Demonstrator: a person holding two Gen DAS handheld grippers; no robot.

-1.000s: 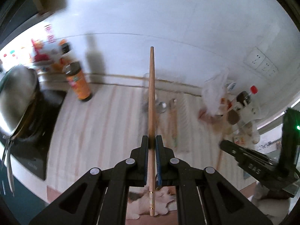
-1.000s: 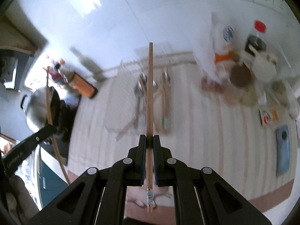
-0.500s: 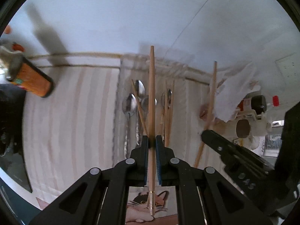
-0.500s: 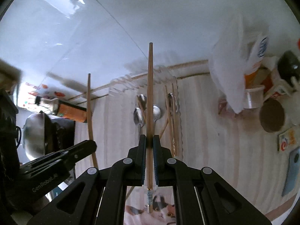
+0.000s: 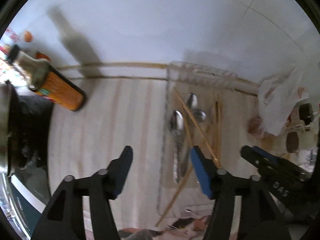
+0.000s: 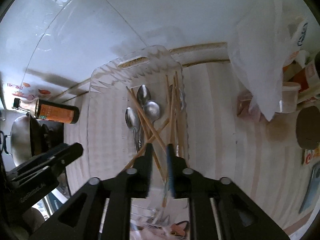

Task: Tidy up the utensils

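Both chopsticks that were clamped half a second ago are now released, and both claws are seen spread with nothing between their fingers. Behind everything, a white tiled wall (image 6: 140, 20) is met by a pale striped counter (image 5: 120, 120). On the counter a clear plastic tray (image 6: 96, 92) is placed against the wall. Beside it, to the left, an orange-labelled bottle (image 6: 56, 113) is stood. The left claw (image 5: 162, 156) is held wide open over the tray's left edge; the right claw (image 6: 159, 150) is parted more narrowly above the tray. Inside the tray, wooden chopsticks (image 6: 154, 138) are crossed over three metal spoons (image 6: 152, 109).
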